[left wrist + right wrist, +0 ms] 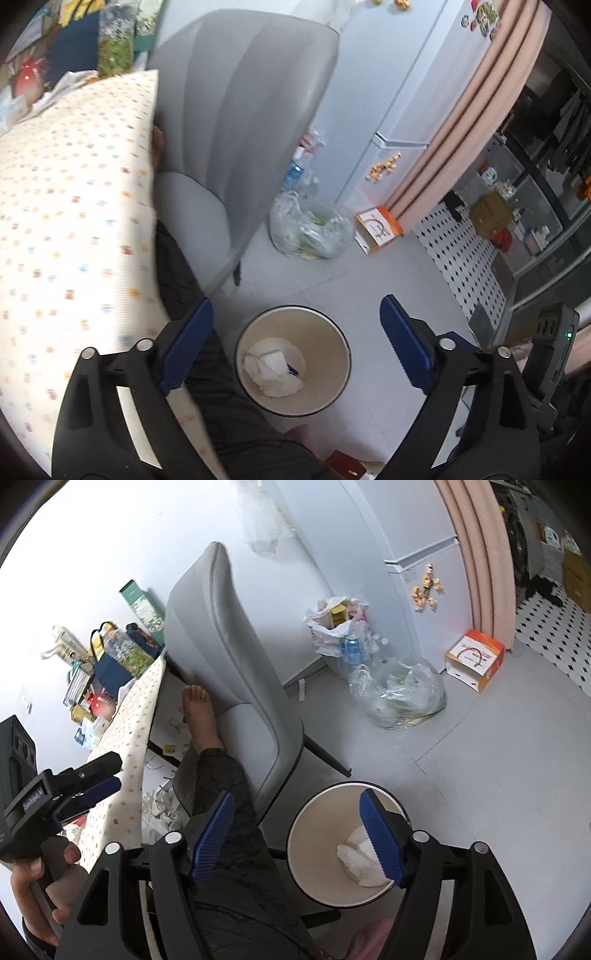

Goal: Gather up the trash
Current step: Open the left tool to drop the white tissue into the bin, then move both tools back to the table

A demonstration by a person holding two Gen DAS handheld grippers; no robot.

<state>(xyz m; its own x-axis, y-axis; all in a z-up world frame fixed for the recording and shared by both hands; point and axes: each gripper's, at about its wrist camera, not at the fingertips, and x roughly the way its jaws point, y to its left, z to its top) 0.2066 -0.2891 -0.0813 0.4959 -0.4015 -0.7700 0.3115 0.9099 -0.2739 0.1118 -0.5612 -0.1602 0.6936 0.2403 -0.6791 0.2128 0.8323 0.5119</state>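
A round beige trash bin (334,373) stands on the floor below me, with crumpled white tissues (273,369) at its bottom. My left gripper (295,336) is open and empty, directly above the bin. In the right wrist view the bin (314,864) sits low centre with the tissues (354,856) inside. My right gripper (299,830) is open and empty, its right finger over the bin. The left gripper (99,779) shows at the left, held in a hand. More crumpled paper scraps (162,808) lie on the floor under the table.
A grey chair (229,657) stands beside a table with a dotted cloth (74,221). The person's leg and bare foot (199,716) lie between them. A clear plastic bag (406,694), an orange-white box (476,661), a bag of bottles and a white fridge (413,554) stand beyond.
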